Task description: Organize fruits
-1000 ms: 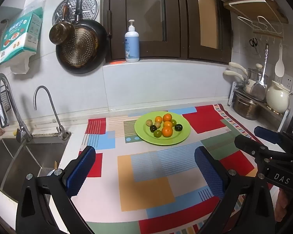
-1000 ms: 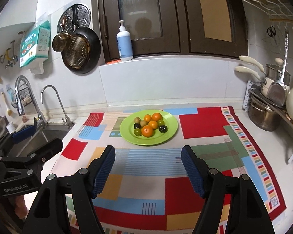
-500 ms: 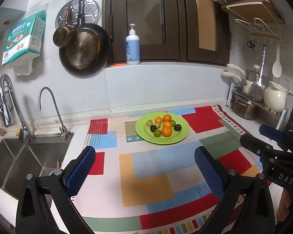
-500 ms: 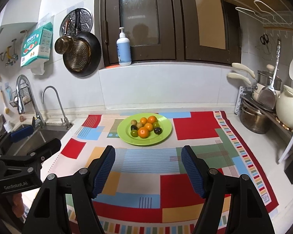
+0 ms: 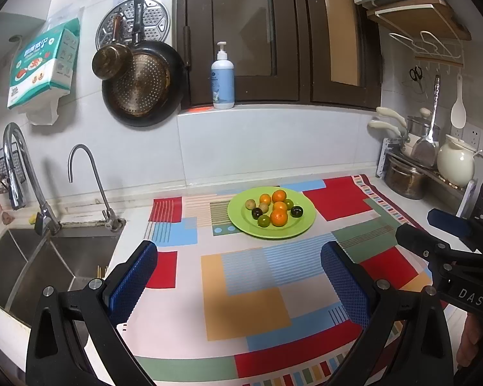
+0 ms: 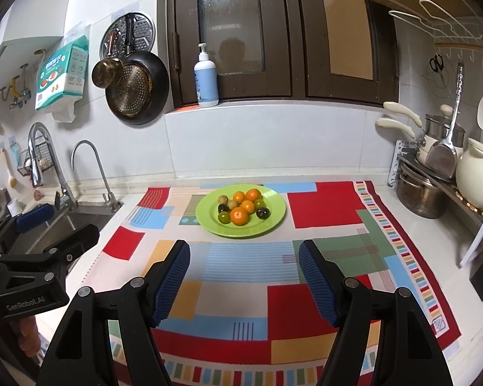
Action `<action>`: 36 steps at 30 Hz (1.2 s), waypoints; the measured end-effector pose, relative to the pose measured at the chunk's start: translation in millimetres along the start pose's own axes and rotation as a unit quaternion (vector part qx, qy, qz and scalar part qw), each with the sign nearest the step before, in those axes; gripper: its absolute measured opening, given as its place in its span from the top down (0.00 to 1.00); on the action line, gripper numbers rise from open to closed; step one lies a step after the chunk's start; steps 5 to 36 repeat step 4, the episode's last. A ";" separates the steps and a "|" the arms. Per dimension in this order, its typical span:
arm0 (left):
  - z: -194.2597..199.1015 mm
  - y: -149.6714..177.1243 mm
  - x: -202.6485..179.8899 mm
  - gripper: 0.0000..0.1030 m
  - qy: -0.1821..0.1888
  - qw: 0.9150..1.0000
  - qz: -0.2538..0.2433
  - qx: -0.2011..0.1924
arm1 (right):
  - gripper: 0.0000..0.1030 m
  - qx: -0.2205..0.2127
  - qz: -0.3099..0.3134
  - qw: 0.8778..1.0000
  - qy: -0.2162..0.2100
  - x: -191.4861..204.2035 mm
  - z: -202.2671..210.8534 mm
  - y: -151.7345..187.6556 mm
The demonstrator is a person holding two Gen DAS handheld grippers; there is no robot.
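Observation:
A green plate (image 5: pixel 301 225) (image 6: pixel 273 222) sits on the patterned mat (image 5: pixel 251 305) (image 6: pixel 241 276) toward the back wall. It holds several small fruits in a cluster: orange ones (image 5: pixel 278 217) (image 6: pixel 239 216), dark ones (image 5: pixel 296 211) (image 6: pixel 262 213), green ones (image 5: pixel 263 221) and brownish ones (image 5: pixel 250 204). My left gripper (image 5: pixel 240 276) hangs open over the mat well short of the plate, nothing between its blue pads. My right gripper (image 6: pixel 244 276) is open too, just in front of the plate, and shows at the right edge of the left wrist view (image 5: pixel 434 234).
A steel sink (image 5: pixel 38 267) with two taps (image 5: pixel 87 180) lies to the left. A soap bottle (image 5: pixel 222 80) stands on the sill; pans (image 5: pixel 141 87) hang on the wall. Pots (image 6: pixel 421 193), a cream jar (image 6: pixel 479 173) and utensils crowd the right end.
Both views have pulled back and risen slightly, so the plate looks smaller and farther and more of the mat's front edge shows. Both grippers stay open.

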State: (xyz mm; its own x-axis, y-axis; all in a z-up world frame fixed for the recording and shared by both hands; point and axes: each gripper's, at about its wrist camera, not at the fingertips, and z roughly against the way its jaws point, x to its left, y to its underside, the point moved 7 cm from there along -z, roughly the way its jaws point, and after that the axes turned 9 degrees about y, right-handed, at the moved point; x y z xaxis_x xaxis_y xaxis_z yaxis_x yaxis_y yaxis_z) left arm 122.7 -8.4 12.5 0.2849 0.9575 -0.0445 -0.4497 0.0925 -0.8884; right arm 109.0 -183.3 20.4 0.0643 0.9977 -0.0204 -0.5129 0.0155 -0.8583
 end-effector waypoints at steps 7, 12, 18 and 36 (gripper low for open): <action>0.0 0.8 0.9 0.00 0.001 1.000 0.001 0.001 | 0.31 0.003 0.001 1.000 -0.001 2.5 -1.4 0.9; 0.0 0.8 0.9 0.00 0.001 1.000 0.001 0.001 | 0.31 0.003 0.001 1.000 -0.001 2.5 -1.4 0.9; 0.0 0.8 0.9 0.00 0.001 1.000 0.001 0.001 | 0.31 0.003 0.001 1.000 -0.001 2.5 -1.4 0.9; 0.0 0.8 0.9 0.00 0.001 1.000 0.001 0.001 | 0.31 0.003 0.001 1.000 -0.001 2.5 -1.4 0.9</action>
